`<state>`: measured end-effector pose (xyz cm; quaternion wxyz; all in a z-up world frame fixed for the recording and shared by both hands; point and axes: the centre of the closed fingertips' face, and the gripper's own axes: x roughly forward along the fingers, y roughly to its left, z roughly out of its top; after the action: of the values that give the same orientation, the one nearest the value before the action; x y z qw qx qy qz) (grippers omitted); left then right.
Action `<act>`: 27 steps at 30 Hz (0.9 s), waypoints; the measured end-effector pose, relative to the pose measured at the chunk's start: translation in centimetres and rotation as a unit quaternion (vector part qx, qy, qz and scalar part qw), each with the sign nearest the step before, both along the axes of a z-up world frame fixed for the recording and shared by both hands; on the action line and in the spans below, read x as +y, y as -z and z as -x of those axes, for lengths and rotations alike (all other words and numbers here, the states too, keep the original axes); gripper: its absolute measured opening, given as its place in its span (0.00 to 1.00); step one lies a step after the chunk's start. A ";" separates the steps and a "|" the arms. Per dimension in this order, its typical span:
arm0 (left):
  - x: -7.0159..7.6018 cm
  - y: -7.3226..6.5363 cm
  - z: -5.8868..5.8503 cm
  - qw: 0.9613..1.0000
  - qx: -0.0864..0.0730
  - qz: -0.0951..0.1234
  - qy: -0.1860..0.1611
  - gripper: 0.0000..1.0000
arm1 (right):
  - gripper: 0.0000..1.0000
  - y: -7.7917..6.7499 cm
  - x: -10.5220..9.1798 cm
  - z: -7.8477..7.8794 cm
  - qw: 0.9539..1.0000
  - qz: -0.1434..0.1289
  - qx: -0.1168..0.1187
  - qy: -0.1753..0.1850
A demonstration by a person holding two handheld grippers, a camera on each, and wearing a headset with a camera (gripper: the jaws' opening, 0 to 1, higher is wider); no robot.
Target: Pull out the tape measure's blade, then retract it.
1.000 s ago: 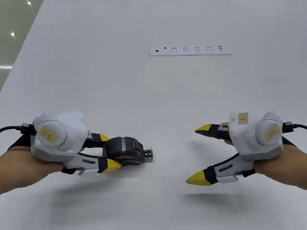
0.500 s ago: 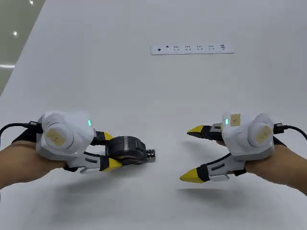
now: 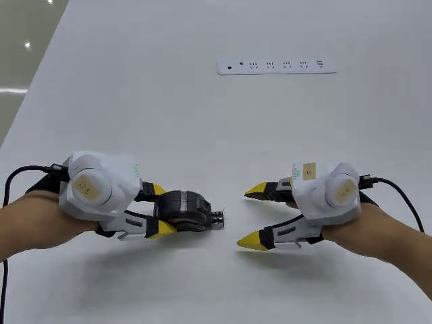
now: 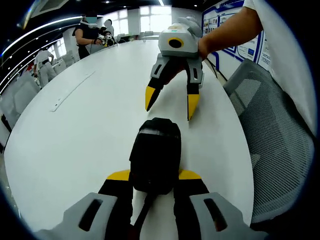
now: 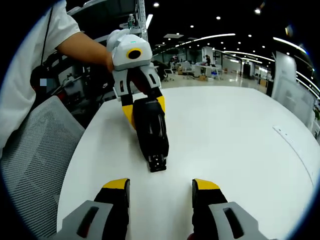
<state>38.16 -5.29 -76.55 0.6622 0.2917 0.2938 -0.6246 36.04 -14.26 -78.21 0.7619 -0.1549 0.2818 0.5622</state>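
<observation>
Clamped tape measure (image 3: 182, 208) in left hand-held gripper (image 3: 162, 209); aimed spread right hand-held gripper (image 3: 251, 216) at blade hook (image 3: 217, 217); seemingly needed pinching hook next

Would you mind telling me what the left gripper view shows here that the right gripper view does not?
Left gripper view: the right gripper, jaws open, facing the tape measure. Right gripper view: the left gripper shut on it, and the blade's hook at its front, not yet pulled out. Both: the tape measure and the white table.
</observation>
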 end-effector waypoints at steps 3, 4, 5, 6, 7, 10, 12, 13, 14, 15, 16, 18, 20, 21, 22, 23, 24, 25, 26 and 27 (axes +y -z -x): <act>0.0 0.0 0.0 1.000 0.001 0.000 -0.001 0.26 | 0.44 0.3 0.4 -0.3 1.000 -0.001 -0.007 -0.006; 0.0 0.0 0.0 1.000 0.002 0.000 -0.001 0.26 | 0.43 0.3 0.7 -0.4 1.000 -0.006 -0.007 -0.007; 0.1 0.0 0.0 1.000 0.002 -0.001 -0.002 0.26 | 0.41 0.3 0.9 -0.5 1.000 -0.007 -0.008 -0.008; 0.1 0.0 0.0 1.000 0.003 -0.001 -0.002 0.26 | 0.39 0.4 1.0 -0.6 1.000 -0.006 -0.012 -0.012; 0.1 0.1 0.0 1.000 0.002 -0.001 -0.001 0.26 | 0.38 0.5 1.2 -0.7 1.000 -0.008 -0.011 -0.013; 0.1 0.1 0.0 1.000 0.002 0.000 -0.003 0.26 | 0.35 0.7 1.7 -0.9 1.000 -0.012 -0.013 -0.017; 0.1 0.1 0.0 1.000 0.003 0.000 -0.004 0.26 | 0.32 0.7 2.1 -0.8 1.000 -0.014 -0.013 -0.021; 0.1 0.1 0.0 1.000 0.003 0.000 -0.004 0.26 | 0.31 0.7 2.3 -0.9 1.000 -0.015 -0.014 -0.022; 0.1 0.1 0.0 1.000 0.003 0.000 -0.004 0.26 | 0.30 0.8 2.5 -0.9 0.999 -0.016 -0.012 -0.024; 0.1 0.1 0.0 1.000 0.003 0.000 -0.004 0.26 | 0.29 0.8 2.6 -0.9 0.999 -0.018 -0.013 -0.026; 0.1 0.1 0.0 1.000 0.004 0.000 -0.004 0.26 | 0.28 0.9 2.7 -0.9 0.999 -0.018 -0.015 -0.029; 0.1 0.0 0.1 1.000 0.004 0.000 -0.004 0.26 | 0.25 0.9 3.0 -0.9 0.999 -0.021 -0.016 -0.032; 0.1 0.0 0.1 1.000 0.004 0.001 -0.005 0.26 | 0.24 1.0 3.3 -0.9 0.999 -0.022 -0.019 -0.035; 0.1 0.0 0.1 1.000 0.004 0.001 -0.005 0.26 | 0.23 1.0 3.3 -1.0 0.999 -0.022 -0.019 -0.035; 0.1 0.0 0.1 1.000 0.003 0.001 -0.004 0.26 | 0.22 1.0 3.5 -1.0 0.999 -0.022 -0.022 -0.039; 0.1 0.0 0.1 1.000 0.004 0.000 -0.004 0.26 | 0.20 1.0 3.5 -1.0 0.999 -0.021 -0.024 -0.042; 0.1 0.0 0.1 1.000 0.003 0.000 -0.003 0.26 | 0.18 1.0 3.7 -0.9 0.998 -0.023 -0.022 -0.047; 0.1 0.0 0.1 1.000 0.003 0.000 -0.004 0.26 | 0.18 1.0 3.7 -0.8 0.998 -0.022 -0.023 -0.048; 0.1 0.0 0.1 1.000 0.003 0.001 -0.003 0.26 | 0.17 1.0 3.7 -0.8 0.998 -0.023 -0.025 -0.050; 0.0 0.0 0.1 1.000 0.003 0.001 -0.004 0.26 | 0.17 0.9 3.7 -0.8 0.998 -0.024 -0.025 -0.050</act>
<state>38.03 -5.26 -76.51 0.6641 0.2877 0.2963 -0.6232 36.84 -10.52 -79.12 0.7431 -0.1644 0.2406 0.6024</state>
